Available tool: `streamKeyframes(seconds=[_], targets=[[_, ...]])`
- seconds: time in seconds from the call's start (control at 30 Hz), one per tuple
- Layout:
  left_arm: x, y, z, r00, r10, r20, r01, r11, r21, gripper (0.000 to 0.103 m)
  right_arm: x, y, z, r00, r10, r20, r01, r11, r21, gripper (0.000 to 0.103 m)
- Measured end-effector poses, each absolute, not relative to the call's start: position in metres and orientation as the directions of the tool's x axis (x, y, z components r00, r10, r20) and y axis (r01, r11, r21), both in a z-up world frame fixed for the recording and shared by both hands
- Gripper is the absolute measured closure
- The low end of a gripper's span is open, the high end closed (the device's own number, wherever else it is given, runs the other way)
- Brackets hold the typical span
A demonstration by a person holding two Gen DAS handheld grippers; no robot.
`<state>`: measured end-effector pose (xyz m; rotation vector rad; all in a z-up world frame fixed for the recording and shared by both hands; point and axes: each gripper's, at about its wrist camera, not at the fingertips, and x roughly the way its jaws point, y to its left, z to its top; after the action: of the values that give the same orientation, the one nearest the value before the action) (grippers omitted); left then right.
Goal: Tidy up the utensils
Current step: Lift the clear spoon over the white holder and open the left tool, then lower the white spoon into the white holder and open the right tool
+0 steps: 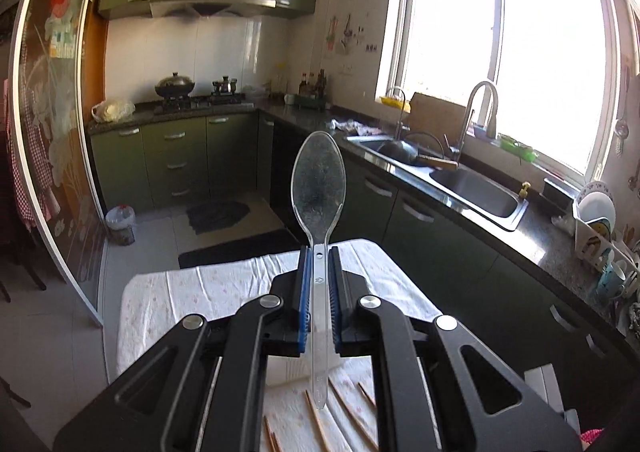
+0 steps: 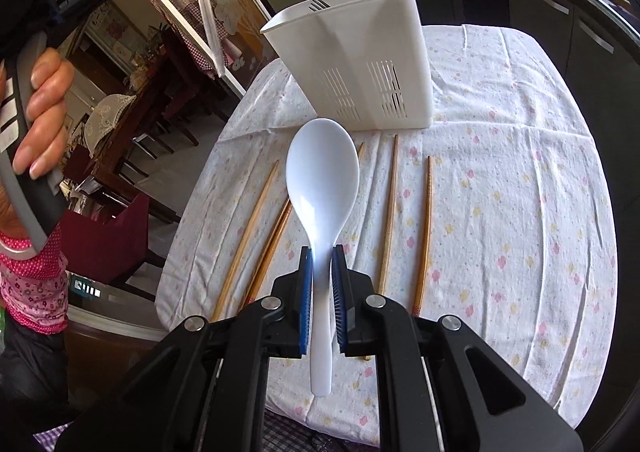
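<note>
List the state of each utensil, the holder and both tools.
Left tool: shut on the clear spoon.
Clear spoon: held by its handle, bowl forward, off the table.
Right tool: shut on the white spoon.
White spoon: held by its handle, above the chopsticks.
Chopsticks: lying loose on the cloth.
Holder: upright; inside not visible.
</note>
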<state>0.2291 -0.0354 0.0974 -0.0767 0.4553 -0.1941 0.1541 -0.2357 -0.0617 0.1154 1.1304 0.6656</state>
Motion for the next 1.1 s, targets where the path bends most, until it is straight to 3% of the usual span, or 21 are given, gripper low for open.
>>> streamKeyframes(seconds=[0.13,0.23,0.63,0.73,0.8,1.1], targets=[[0.246,-0.036,0.098,0.948,-0.166,-0.272,0.147,0.985,-0.091,0.095,0.156,-0.241,-0.061,0.264,0.552,-0.791,-0.429,0.802,0.416,0.092],[0.260,-0.040,0.086,0.967,-0.127,-0.222,0.116,0.991,-0.059,0.095,0.157,-0.246,-0.061,0.266,0.559,-0.785,-0.425,0.799,0.425,0.092],[0.278,-0.044,0.021,0.944,-0.129,-0.303,0.118,0.991,-0.057,0.094,0.171,-0.252,-0.024,0.380,0.586,-0.716,-0.429,0.797,0.425,0.092],[0.274,-0.040,0.016,0.940,-0.133,-0.315,0.120,0.991,-0.061,0.085,0.183,-0.248,-0.003,0.448,0.578,-0.682,-0.431,0.808,0.402,0.092],[0.270,-0.036,0.015,0.939,-0.137,-0.314,0.121,0.990,-0.071,0.079,0.194,-0.244,0.013,0.505,0.574,-0.644,-0.431,0.815,0.388,0.092],[0.252,-0.021,0.025,0.941,-0.156,-0.300,0.132,0.986,-0.099,0.079,0.255,-0.223,0.063,0.782,0.478,-0.400,-0.377,0.874,0.306,0.092]])
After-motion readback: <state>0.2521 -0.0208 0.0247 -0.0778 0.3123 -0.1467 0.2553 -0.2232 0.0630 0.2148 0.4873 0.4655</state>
